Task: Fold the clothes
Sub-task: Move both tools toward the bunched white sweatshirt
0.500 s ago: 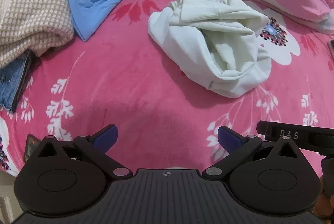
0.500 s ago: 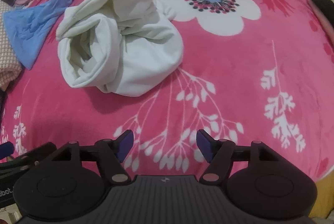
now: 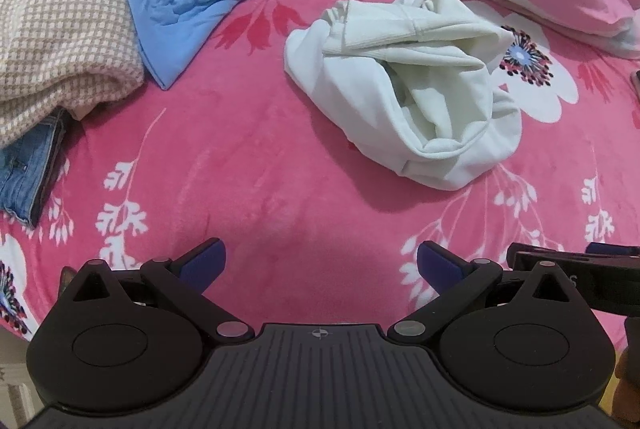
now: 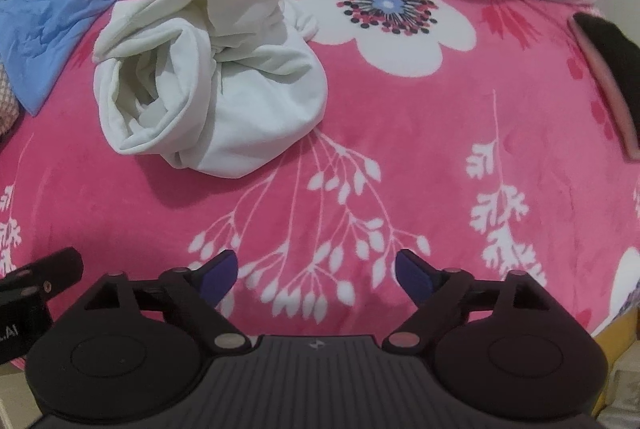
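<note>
The left gripper [image 3: 320,263] hangs over the pink floral blanket [image 3: 248,165] with its jaws spread wide and nothing between them. Ahead of those jaws and off toward the right finger lies the crumpled white garment [image 3: 404,89], well apart from both blue fingertips [image 3: 206,261]. Farther ahead, past the left finger, a blue cloth [image 3: 188,5] overlaps a checked beige garment [image 3: 64,29], with folded jeans [image 3: 28,169] beside it. The right gripper [image 4: 316,273] also stands wide open and empty above the blanket. From its view the white garment [image 4: 212,77] sits ahead and to the left-finger side, clear of the jaws, with a large white flower print [image 4: 388,9] beyond the right finger
</note>
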A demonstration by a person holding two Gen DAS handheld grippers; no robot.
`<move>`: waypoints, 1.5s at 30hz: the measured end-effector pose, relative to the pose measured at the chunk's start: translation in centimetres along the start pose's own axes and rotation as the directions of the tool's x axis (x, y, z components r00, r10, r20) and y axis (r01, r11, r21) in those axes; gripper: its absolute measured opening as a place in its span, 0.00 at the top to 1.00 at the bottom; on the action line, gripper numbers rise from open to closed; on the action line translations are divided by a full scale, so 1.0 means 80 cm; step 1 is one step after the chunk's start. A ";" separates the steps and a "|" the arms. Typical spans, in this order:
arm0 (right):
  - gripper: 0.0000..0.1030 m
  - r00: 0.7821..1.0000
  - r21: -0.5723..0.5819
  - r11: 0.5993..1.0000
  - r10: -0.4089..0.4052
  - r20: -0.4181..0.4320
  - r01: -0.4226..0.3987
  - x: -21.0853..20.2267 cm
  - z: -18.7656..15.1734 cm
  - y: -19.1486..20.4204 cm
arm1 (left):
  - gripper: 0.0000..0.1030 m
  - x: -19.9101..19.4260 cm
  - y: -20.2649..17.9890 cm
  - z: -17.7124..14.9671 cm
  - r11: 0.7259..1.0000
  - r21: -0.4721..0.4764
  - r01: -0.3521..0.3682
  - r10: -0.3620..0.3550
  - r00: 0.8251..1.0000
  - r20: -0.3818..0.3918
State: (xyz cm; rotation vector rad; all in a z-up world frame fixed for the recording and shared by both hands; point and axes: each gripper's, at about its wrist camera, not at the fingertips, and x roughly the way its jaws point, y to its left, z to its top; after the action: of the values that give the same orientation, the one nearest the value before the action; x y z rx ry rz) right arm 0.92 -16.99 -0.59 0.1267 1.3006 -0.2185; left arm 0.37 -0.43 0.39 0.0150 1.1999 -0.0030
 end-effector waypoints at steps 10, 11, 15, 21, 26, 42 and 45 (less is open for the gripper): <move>0.08 1.000 -0.036 0.999 -0.011 0.010 0.012 -0.004 0.000 0.003 | 0.00 0.000 -0.001 -0.004 1.000 -0.018 -0.018 0.018 1.000 0.009; 0.07 1.000 -0.037 0.999 -0.011 0.010 0.012 -0.004 -0.001 0.004 | 0.00 0.000 0.000 -0.004 1.000 -0.022 -0.019 0.019 1.000 0.010; 0.07 1.000 -0.041 0.999 -0.011 0.008 0.011 -0.006 -0.001 0.008 | 0.00 -0.001 0.004 -0.006 0.999 -0.037 -0.023 0.023 1.000 0.008; 0.05 1.000 -0.054 0.998 -0.010 0.008 0.010 -0.011 -0.001 0.015 | 0.00 -0.004 0.009 -0.005 0.998 -0.053 -0.034 0.035 0.999 0.015; 0.05 1.000 -0.059 0.998 -0.005 0.010 0.006 -0.011 0.002 0.019 | 0.00 -0.003 0.016 -0.003 0.997 -0.069 -0.048 0.049 0.999 0.019; 0.05 1.000 -0.059 0.998 -0.009 -0.004 0.009 -0.003 0.000 0.026 | 0.00 0.002 0.020 -0.003 0.997 -0.052 -0.059 0.060 0.998 0.030; 0.05 1.000 -0.060 0.998 -0.012 -0.004 0.012 -0.002 0.000 0.026 | 0.00 0.002 0.020 -0.003 0.997 -0.053 -0.058 0.060 0.998 0.030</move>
State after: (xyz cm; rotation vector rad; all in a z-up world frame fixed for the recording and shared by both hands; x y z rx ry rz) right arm 1.37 -14.94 -0.46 0.0682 1.3114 -0.1894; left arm 0.24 1.21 0.16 0.0048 1.1676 0.0790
